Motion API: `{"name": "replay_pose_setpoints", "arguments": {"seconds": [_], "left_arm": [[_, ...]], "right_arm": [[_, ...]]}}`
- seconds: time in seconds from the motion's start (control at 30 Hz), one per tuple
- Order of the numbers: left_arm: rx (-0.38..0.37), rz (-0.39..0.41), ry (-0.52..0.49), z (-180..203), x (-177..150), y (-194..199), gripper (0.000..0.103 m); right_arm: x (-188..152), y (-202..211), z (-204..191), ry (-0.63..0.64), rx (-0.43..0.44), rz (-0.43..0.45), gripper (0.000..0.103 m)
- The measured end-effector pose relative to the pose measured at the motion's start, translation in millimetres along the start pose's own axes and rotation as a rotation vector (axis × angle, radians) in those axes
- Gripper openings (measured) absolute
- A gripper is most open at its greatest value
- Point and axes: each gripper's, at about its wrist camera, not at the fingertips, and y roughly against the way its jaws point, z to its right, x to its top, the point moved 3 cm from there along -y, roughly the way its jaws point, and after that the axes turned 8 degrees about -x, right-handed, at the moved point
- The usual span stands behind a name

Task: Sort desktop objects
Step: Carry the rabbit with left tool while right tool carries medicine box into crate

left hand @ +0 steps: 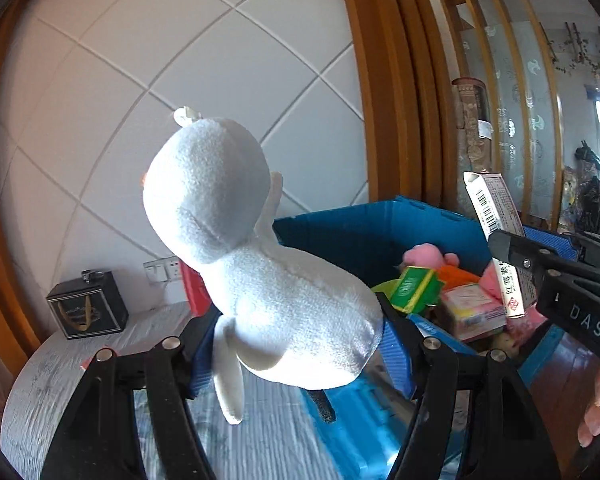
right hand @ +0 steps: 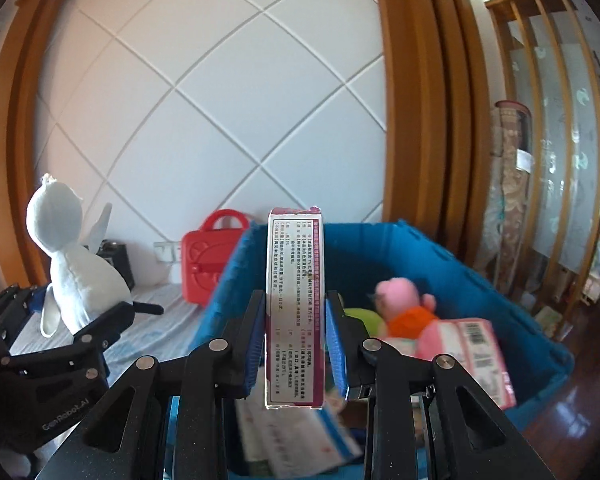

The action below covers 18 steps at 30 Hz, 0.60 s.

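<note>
My left gripper is shut on a white plush toy and holds it upright beside the blue bin; the toy also shows at the left of the right wrist view. My right gripper is shut on a tall pink-and-white medicine box, held upright over the blue bin. The same box and right gripper show at the right of the left wrist view. The bin holds a pink plush pig, a green box and several cartons.
A red toy case stands behind the bin against the white tiled wall. A small black box sits at the back left of the grey table. A wooden frame and a glass screen lie to the right.
</note>
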Motion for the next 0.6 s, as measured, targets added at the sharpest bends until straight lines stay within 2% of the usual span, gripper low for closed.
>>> {"name": "replay_pose_setpoints", "arguments": {"seconds": [0.1,0.23,0.33,0.47,0.53,0.57,0.6], "left_arm": [[-0.024,-0.03,-0.056,47.3,6.0,-18.8,0.068],[-0.035,-0.076,-0.09,84.2,6.0,-36.3,0.069],[-0.029,-0.096,-0.097,96.1,6.7,-43.4,0.071],[0.019,-0.105,-0.112,99.1,6.3,-47.9,0.08],[0.027,-0.11,-0.11,99.4,4.8,-50.7,0.081],[0.031,-0.115,-0.11,98.9,3.6,-51.9,0.082],[0.037,-0.12,-0.111,99.3,2.7,-53.0,0.083]], "right_arm": [[-3.1,-4.3,48.3,-0.017,-0.034,-0.013,0.028],[-7.4,-13.7,85.7,-0.052,-0.036,-0.025,0.028],[-8.3,-19.4,98.0,-0.049,-0.024,-0.032,0.028],[-10.6,-35.3,107.6,-0.056,0.001,-0.049,0.028],[-12.4,-44.7,110.0,-0.057,0.011,-0.064,0.029],[-15.1,-47.3,111.2,-0.054,0.012,-0.073,0.03],[-17.1,-49.8,111.3,-0.056,0.009,-0.081,0.038]]}}
